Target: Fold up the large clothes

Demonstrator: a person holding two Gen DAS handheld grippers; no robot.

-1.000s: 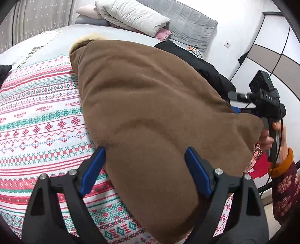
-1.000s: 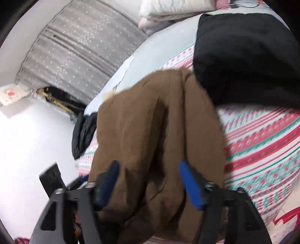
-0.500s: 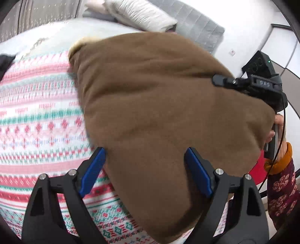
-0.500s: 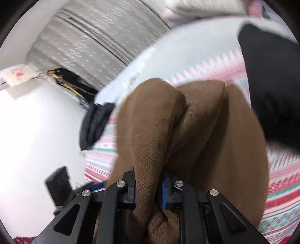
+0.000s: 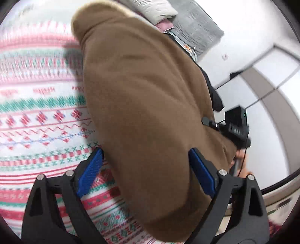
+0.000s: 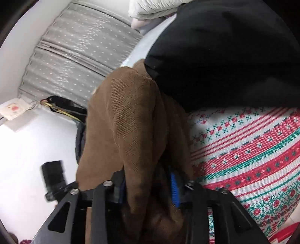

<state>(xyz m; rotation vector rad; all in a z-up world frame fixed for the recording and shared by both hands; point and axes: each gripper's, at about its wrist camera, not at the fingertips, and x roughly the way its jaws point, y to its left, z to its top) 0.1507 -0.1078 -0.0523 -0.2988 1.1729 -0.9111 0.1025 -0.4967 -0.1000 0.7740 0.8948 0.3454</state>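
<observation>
**Ana:** Left wrist view first: the left gripper [image 5: 146, 169] has its blue pads spread wide, and they have just opened a touch further. The brown garment [image 5: 146, 105] runs between them, a long mound lying on the patterned bedspread [image 5: 37, 116], but neither pad presses into it.

**Ben:** And past that garment's far edge?

**Ana:** Right at its edge sits the black body of the right gripper [image 6: 150, 185], with a bit of a hand under it, blurred. Beyond the garment's top end are stacked pillows [image 5: 155, 11] and a grey headboard [image 5: 196, 28].

**Ben:** Right wrist view, then. Those jaws are much narrower, and they have just been easing apart after a tight squeeze.

**Ana:** Yes, a thick fold of the brown garment stands up between them. One pad is buried in cloth, the other shows a strip of blue [image 6: 174, 189] just beside the fold. Whether it presses on the cloth, I cannot tell.

**Ben:** What lies around the garment?

**Ana:** A black garment [image 6: 225, 52] overlaps its upper edge. The bedspread shows beside it, red and green bands. On its other side, grey curtains [image 6: 75, 56] hang against the white wall
</observation>
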